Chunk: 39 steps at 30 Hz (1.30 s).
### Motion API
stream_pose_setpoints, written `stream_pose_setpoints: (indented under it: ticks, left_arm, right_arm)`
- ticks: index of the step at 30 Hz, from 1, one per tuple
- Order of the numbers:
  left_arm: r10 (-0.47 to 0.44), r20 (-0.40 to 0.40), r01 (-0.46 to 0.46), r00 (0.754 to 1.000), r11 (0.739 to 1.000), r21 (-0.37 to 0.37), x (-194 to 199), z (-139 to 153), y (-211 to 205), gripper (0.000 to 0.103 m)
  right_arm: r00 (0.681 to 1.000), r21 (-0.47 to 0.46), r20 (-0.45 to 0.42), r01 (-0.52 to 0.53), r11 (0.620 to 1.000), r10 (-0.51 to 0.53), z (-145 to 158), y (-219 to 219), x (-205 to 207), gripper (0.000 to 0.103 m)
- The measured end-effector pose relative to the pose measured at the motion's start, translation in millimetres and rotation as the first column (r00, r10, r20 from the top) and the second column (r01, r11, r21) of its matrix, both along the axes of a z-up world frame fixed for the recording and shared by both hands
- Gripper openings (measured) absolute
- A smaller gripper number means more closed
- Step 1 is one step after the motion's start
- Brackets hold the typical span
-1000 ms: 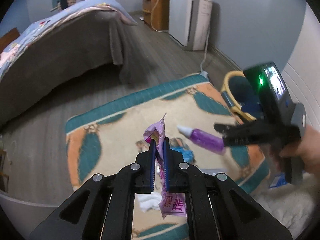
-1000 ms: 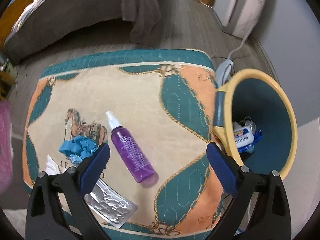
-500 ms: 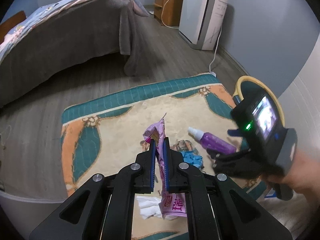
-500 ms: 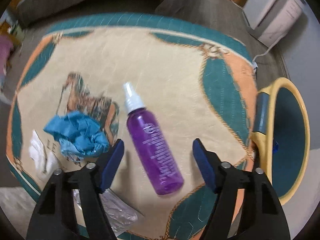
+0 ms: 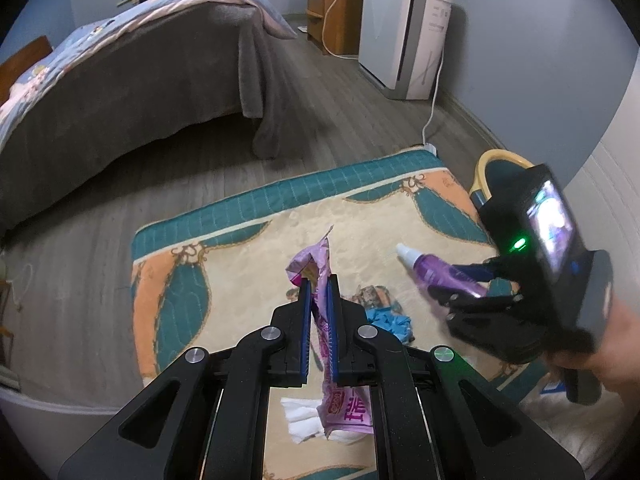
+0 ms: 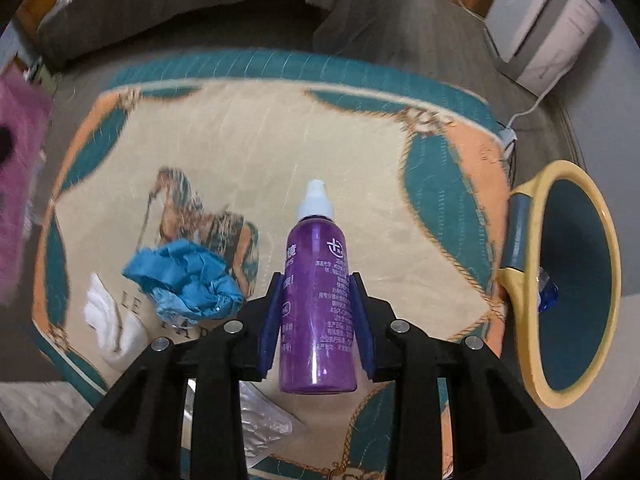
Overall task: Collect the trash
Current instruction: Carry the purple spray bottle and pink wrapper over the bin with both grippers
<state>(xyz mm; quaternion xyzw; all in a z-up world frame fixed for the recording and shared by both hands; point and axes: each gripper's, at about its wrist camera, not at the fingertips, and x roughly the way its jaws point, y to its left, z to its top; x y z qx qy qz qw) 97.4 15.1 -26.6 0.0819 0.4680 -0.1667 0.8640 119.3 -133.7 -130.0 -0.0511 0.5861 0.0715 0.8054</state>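
Observation:
My left gripper (image 5: 319, 280) is shut on a crumpled pink snack wrapper (image 5: 314, 258), which hangs down between its fingers above the rug. My right gripper (image 6: 317, 282) points down at a purple spray bottle (image 6: 318, 248) with a white cap. Its jaws are closing, and the blue pads touch both sides of the bottle. In the left wrist view the right gripper (image 5: 448, 286) sits over the same bottle (image 5: 430, 270). A yellow-rimmed teal bin (image 6: 568, 166) stands off the rug's right edge with some trash inside.
On the patterned rug (image 6: 240, 140) lie a crumpled blue sheet (image 6: 184, 280), a white tissue (image 6: 108, 320) and a silver foil wrapper (image 6: 256, 420). A bed (image 5: 120, 100) with a grey cover stands beyond, and a white appliance (image 5: 404, 32) by the far wall.
My right gripper came down over the purple bottle and its jaws narrowed from wide apart to touching its sides. The left gripper kept its hold on the pink wrapper.

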Motion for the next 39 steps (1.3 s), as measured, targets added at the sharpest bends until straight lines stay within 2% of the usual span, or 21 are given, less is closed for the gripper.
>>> stream_pose_setpoints:
  ticks: [9, 14, 19, 25, 31, 39]
  left_arm:
    - [-0.013, 0.011, 0.013, 1.000, 1.000, -0.012, 3.1, 5.1, -19.2, 0.008]
    - [-0.032, 0.010, 0.032, 0.999, 0.999, -0.019, 5.3, 5.3, -36.8, 0.008]
    - [-0.063, 0.004, 0.063, 0.998, 0.997, -0.032, 8.4, 4.3, -57.9, 0.008]
    - [-0.102, 0.006, 0.102, 0.995, 0.994, -0.037, 7.6, 3.9, -90.9, 0.008]
    - [-0.158, 0.025, 0.159, 0.987, 0.987, -0.029, -2.2, 7.0, -125.9, 0.008]
    - [-0.221, 0.029, 0.221, 0.975, 0.975, -0.015, -18.6, 4.1, -151.6, 0.008]
  right_arm:
    - [0.990, 0.116, 0.112, 0.073, 0.990, -0.087, 66.1, -41.0, -14.1, 0.032]
    - [0.977, 0.113, 0.188, 0.085, 0.990, -0.105, 101.5, -60.4, -26.8, 0.032]
    - [0.951, 0.127, 0.269, 0.119, 0.985, -0.150, 140.4, -97.3, -56.7, 0.032]
    - [0.927, 0.097, 0.322, 0.168, 0.981, -0.191, 153.2, -139.7, -68.9, 0.032]
    - [0.919, 0.130, 0.309, 0.216, 0.968, -0.246, 145.6, -172.4, -70.2, 0.032]
    - [0.909, 0.188, 0.294, 0.248, 0.951, -0.295, 142.4, -203.4, -64.6, 0.032]
